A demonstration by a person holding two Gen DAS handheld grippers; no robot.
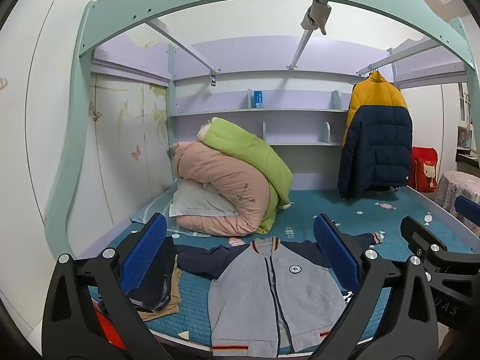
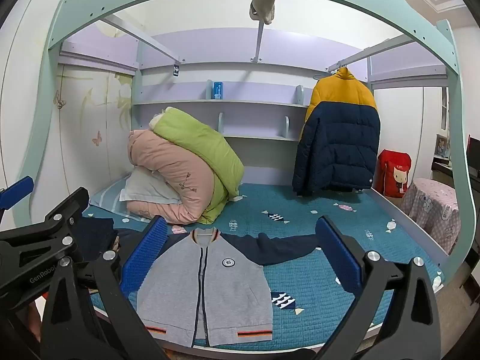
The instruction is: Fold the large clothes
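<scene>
Left gripper [image 1: 240, 252]: its blue-padded fingers [image 1: 144, 255] stand wide apart and hold nothing, hovering above the near edge of the bed.
Right gripper [image 2: 241, 252]: its fingers [image 2: 337, 253] are likewise spread, empty, above the same edge, just beside the left one.
Jacket [image 2: 207, 288]: grey with navy sleeves, zipped, laid flat and face up on the teal bedspread [image 2: 315, 282], collar towards the back wall, both sleeves stretched out sideways.
Pile of dark clothes [image 1: 156, 279]: lies on the bed left of the jacket, near its sleeve.
Rolled quilts [image 2: 183, 165]: pink and green, heaped on a white pillow [image 2: 147, 190] at the back left.
Puffer coat [image 2: 337, 138]: yellow and navy, hangs from a rail at the back right.
Shelf [image 2: 219, 102]: holds a small blue box [image 2: 218, 90].
Red bag [image 2: 393, 172]: stands beyond the bed's right edge; what is in it cannot be told.
</scene>
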